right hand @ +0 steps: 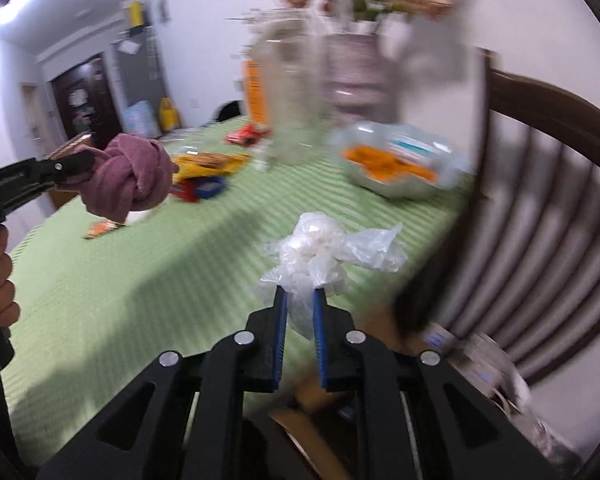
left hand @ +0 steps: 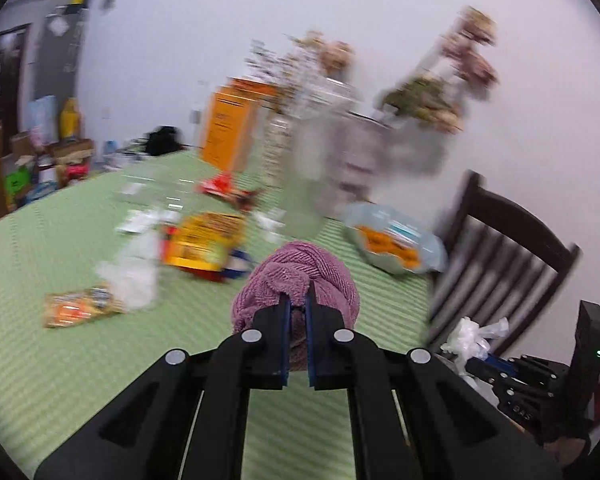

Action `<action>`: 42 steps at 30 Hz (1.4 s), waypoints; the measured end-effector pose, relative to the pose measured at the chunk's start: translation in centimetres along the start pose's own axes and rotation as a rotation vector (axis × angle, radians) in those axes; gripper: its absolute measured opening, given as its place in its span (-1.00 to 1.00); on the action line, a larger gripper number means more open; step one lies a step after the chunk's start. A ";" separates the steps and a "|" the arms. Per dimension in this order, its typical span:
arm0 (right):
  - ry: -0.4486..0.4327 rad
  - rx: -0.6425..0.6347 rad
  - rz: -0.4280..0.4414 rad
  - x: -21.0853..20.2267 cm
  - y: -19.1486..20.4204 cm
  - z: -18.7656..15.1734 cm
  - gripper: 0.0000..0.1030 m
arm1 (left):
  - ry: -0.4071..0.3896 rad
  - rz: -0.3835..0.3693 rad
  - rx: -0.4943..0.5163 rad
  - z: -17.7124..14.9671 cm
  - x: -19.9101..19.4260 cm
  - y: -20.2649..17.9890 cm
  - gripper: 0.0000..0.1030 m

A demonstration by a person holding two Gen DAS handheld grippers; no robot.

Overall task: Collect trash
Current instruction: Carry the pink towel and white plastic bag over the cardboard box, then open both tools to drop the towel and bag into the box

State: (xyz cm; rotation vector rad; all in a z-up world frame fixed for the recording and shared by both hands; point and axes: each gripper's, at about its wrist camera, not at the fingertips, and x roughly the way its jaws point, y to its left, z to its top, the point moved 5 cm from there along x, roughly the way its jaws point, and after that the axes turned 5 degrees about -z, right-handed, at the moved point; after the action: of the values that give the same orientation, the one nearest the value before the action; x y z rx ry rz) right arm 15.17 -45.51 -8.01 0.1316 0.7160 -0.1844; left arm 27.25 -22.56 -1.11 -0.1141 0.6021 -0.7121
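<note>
our left gripper (left hand: 297, 300) clenches a knotted mauve towel (left hand: 296, 280); our right gripper (right hand: 300, 294) pinches crumpled clear plastic wrap (right hand: 324, 252), trailing toward the table's (right hand: 140, 280) right edge.

Mauve knotted towel (left hand: 296, 280); translucent white plastic bag (right hand: 328, 256); green striped tablecloth (left hand: 60, 248) (pale bands); blue-lined black fingers (right hand: 279, 320).

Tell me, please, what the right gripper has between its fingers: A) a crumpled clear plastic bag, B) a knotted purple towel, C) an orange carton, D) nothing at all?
A: in the right wrist view the right gripper pinches a crumpled clear plastic bag, while the knotted purple towel is held by the left gripper.
</note>
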 end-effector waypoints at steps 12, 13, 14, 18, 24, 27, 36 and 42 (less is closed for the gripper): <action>0.162 0.127 -0.238 -4.3 -12.9 -9.7 -0.78 | 0.201 -0.266 0.153 -6.9 5.8 -15.5 -0.88; 0.175 0.130 -0.242 -4.3 -13.2 -10.3 -0.77 | 0.213 -0.278 0.168 -7.4 6.0 -16.4 -0.88; 0.183 0.132 -0.240 -4.2 -13.5 -10.8 -0.77 | 0.223 -0.290 0.178 -7.7 6.2 -17.2 -0.88; 0.220 0.124 -0.199 -2.9 -13.6 -12.2 -0.77 | 0.256 -0.314 0.218 -9.1 6.9 -19.5 -0.88; 0.273 0.127 -0.193 -0.5 -14.0 -13.1 -0.04 | 0.315 -0.311 0.248 -10.7 8.6 -20.7 -0.88; 0.272 0.135 -0.184 -0.4 -14.3 -13.4 -0.04 | 0.343 -0.309 0.247 -11.4 9.5 -21.0 -0.88; 0.258 0.192 -0.204 -1.1 -16.6 -13.8 -0.04 | 0.411 -0.313 0.250 -13.1 11.4 -21.9 -0.87; 0.259 0.199 -0.200 -0.8 -16.8 -13.7 -0.04 | 0.411 -0.311 0.257 -13.4 11.9 -22.2 0.13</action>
State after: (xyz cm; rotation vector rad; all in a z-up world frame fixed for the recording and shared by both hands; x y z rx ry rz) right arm 2.19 -59.31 -18.68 0.2771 0.9692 -0.4362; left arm 13.98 -45.69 -11.29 0.1867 0.8894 -1.1227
